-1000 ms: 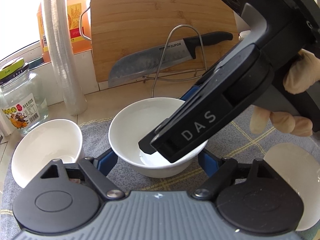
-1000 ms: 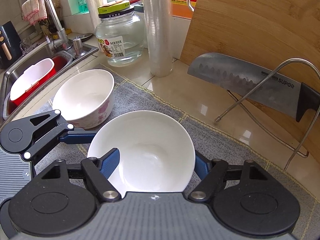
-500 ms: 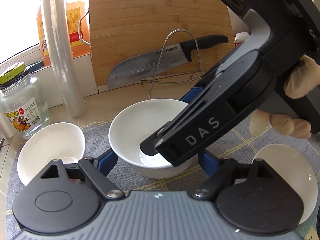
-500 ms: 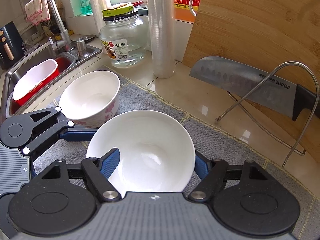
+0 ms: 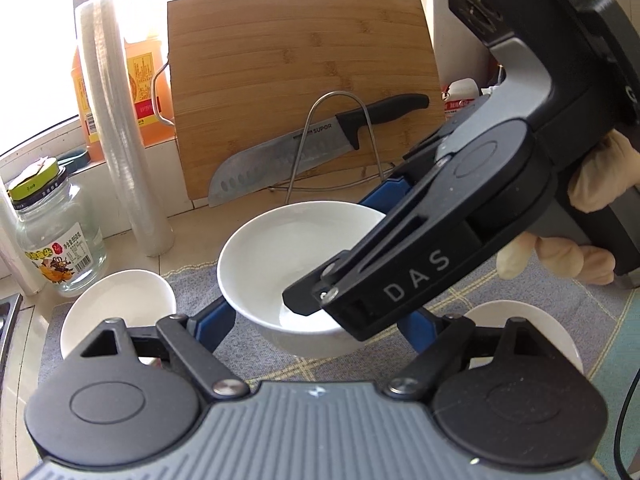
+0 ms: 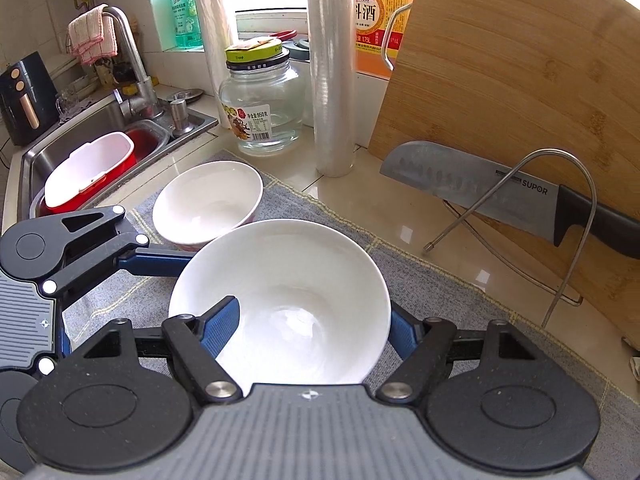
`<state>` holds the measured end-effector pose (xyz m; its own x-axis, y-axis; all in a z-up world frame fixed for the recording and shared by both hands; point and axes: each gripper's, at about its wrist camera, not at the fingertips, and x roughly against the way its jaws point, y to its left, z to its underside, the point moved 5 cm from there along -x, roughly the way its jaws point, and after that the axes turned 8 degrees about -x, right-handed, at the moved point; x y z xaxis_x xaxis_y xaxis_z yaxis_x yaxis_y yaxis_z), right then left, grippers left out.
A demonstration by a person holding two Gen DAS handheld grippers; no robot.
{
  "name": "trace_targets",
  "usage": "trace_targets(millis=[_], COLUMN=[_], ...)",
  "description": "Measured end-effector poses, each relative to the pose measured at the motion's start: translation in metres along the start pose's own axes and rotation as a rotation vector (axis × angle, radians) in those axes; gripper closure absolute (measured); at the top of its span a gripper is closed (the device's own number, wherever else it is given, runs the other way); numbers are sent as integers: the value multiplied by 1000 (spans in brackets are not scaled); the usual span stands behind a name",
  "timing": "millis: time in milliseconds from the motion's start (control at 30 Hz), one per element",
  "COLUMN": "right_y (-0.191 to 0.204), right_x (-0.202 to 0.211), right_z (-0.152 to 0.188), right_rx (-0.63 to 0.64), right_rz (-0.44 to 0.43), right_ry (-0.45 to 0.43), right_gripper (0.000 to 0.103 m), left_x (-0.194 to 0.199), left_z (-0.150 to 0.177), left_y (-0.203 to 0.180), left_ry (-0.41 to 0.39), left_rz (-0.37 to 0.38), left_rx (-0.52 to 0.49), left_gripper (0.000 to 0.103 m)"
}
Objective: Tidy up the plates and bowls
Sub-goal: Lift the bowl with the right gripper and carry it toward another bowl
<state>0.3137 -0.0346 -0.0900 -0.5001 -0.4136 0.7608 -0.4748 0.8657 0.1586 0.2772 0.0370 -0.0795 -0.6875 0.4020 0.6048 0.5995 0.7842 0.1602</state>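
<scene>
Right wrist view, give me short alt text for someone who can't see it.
A hand-held gripper clasps a plain white bowl over a grey cloth, its left finger inside the rim. Behind are a second bowl, a glass jar, a knife on a wire rack, and a sink.

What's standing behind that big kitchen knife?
A bamboo cutting board stands on edge right behind the knife, with a wire stand in front. The wall behind the board is covered.
</scene>
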Motion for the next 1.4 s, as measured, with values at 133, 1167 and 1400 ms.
trace_targets(millis=[133, 1167, 1400], right_y=[2, -5, -7], right_x=[15, 85, 88], right_z=[6, 74, 85], right_rx=[1, -35, -52], right_rz=[6, 51, 50], right_ry=[-18, -28, -11], right_gripper=[21, 21, 21], left_x=[10, 48, 47], left_z=[-3, -2, 3], left_y=[-9, -85, -94], left_ry=[-6, -12, 5], left_rz=[7, 88, 115], left_rx=[-14, -80, -82], left_gripper=[16, 16, 16])
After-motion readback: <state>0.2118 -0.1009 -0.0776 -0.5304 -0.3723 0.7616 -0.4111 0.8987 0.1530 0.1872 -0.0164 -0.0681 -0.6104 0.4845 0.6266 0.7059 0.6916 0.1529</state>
